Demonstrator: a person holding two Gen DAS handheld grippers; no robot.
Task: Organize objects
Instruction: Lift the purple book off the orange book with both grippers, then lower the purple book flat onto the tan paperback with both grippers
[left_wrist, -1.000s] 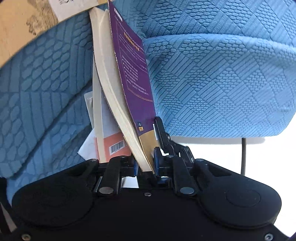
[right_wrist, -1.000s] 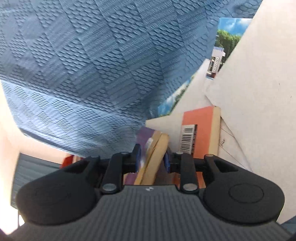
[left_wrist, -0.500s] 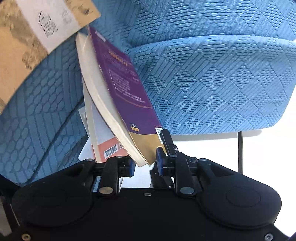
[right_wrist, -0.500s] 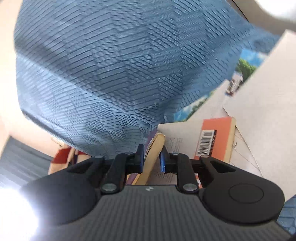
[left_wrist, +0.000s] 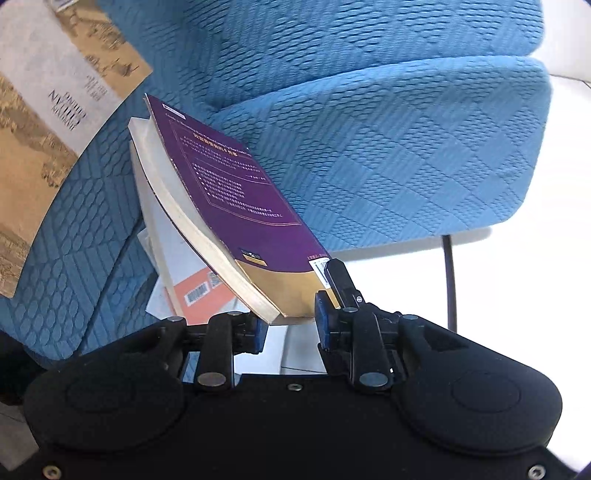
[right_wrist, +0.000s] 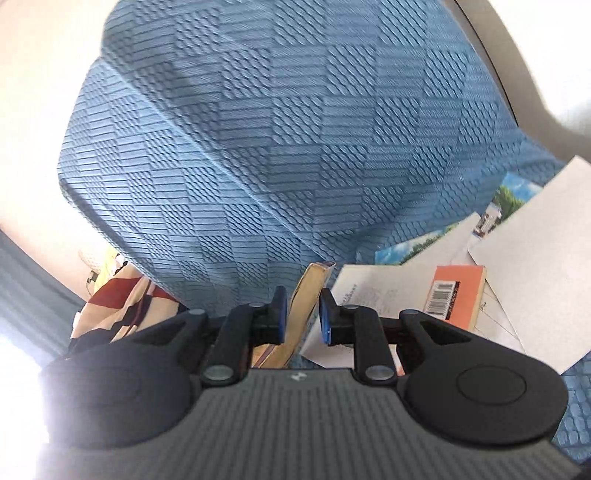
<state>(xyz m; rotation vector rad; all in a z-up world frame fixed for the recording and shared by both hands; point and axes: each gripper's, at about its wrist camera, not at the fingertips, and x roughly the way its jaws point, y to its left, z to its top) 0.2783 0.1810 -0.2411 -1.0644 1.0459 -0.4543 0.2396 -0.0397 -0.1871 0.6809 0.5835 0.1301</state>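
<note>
The purple book (left_wrist: 236, 206) stands tilted over the chair seat (left_wrist: 85, 221), its lower corner between the left gripper's fingers (left_wrist: 258, 328). The blue armrest (left_wrist: 406, 155) rises just beside it on the right, leaving little room there. Left of it, a tan booklet (left_wrist: 48, 122) and an orange book (left_wrist: 201, 291) with loose papers (right_wrist: 535, 258) cover the seat. Beyond the armrest, the white floor (left_wrist: 535, 277) lies open, apart from a thin chair leg (left_wrist: 448, 277).
</note>
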